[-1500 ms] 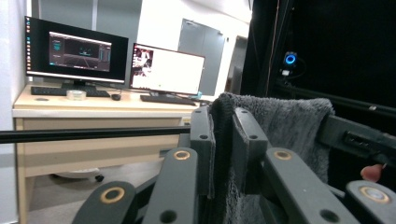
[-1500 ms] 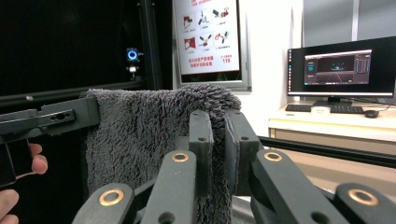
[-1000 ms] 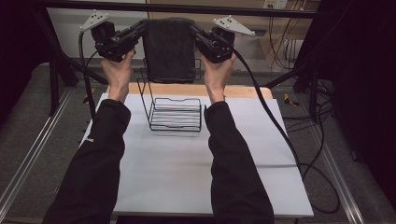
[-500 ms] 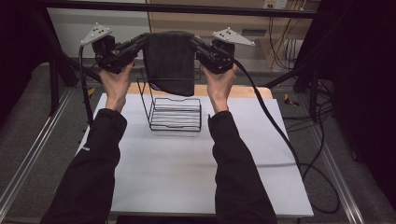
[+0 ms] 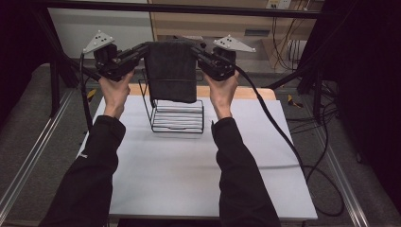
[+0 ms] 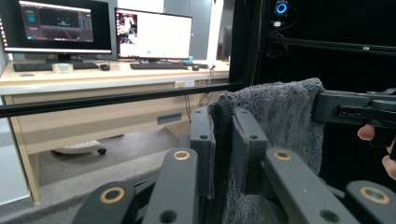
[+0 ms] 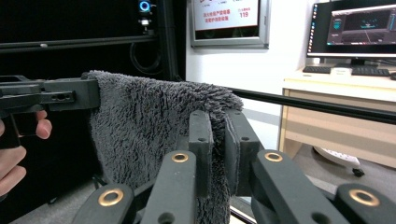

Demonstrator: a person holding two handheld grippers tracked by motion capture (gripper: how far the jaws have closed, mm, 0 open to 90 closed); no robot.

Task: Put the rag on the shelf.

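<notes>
A dark grey fluffy towel (image 5: 171, 71) hangs folded in the air above a black wire rack (image 5: 177, 116) on the white table. My left gripper (image 5: 142, 48) is shut on the towel's upper left corner, and my right gripper (image 5: 196, 49) is shut on its upper right corner. In the left gripper view the towel (image 6: 280, 121) is pinched between the left gripper (image 6: 223, 140) jaws, with the other gripper's jaws clamped on its far edge. The right gripper view shows the towel (image 7: 149, 130) pressed between the right gripper (image 7: 218, 140) jaws. The towel's lower edge hangs in front of the rack's top wires.
The rack stands at the far middle of the white table (image 5: 189, 179), near a wooden strip (image 5: 246, 92). A black frame bar (image 5: 189, 8) crosses overhead behind the grippers. Cables (image 5: 293, 151) trail off the right side. Desks with monitors (image 6: 93, 28) stand beyond.
Both hands have come down a little with the towel, so its lower edge now hangs closer to the rack. The grip on both corners is unchanged.
</notes>
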